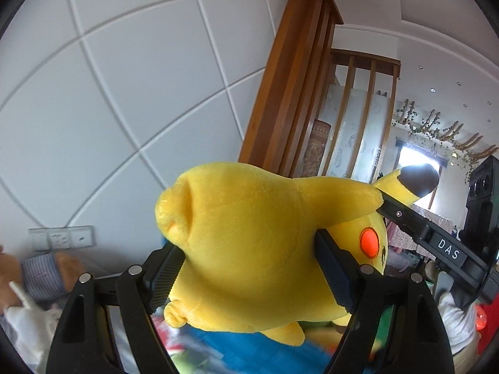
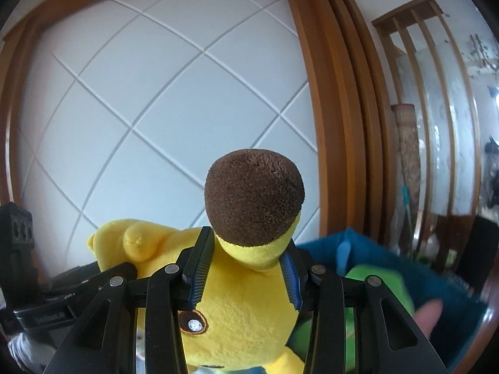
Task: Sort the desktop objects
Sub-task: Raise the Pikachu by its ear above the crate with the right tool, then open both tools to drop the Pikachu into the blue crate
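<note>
Yellow plush toy lay sideways, brown-tipped ear rightward; left gripper clamped body, right gripper clamped ear.

Home living area: white padded wall with diagonal seams in a wood frame, slatted wooden room divider, wall switches, ivy garland near a bright window.
</note>
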The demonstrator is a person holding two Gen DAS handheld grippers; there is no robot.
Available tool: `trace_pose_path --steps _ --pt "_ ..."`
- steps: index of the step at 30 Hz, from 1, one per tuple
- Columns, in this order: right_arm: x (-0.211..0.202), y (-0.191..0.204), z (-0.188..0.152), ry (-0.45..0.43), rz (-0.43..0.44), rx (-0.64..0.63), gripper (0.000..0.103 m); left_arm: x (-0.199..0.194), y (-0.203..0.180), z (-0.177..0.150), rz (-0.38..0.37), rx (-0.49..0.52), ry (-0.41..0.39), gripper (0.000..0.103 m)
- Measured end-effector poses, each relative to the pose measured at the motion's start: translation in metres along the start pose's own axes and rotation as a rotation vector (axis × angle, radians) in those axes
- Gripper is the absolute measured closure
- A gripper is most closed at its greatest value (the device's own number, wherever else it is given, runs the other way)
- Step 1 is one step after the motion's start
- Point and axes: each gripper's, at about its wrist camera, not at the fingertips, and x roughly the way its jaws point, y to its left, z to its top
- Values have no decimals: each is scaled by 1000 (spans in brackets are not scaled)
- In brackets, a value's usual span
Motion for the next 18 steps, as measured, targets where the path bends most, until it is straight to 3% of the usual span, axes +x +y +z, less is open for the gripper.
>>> trace_pose_path --steps 5,9,13,18 --pt "53 -86 33 25 12 -59 63 87 -34 20 40 -39 29 21" --pt "115 -151 36 84 50 -57 63 162 -49 29 96 -48 85 21" --pt "177 -198 26 159 84 -14 63 232 -43 22 163 -56 169 21" --pt "252 -239 -13 302 97 46 63 307 -27 -2 258 -59 316 21"
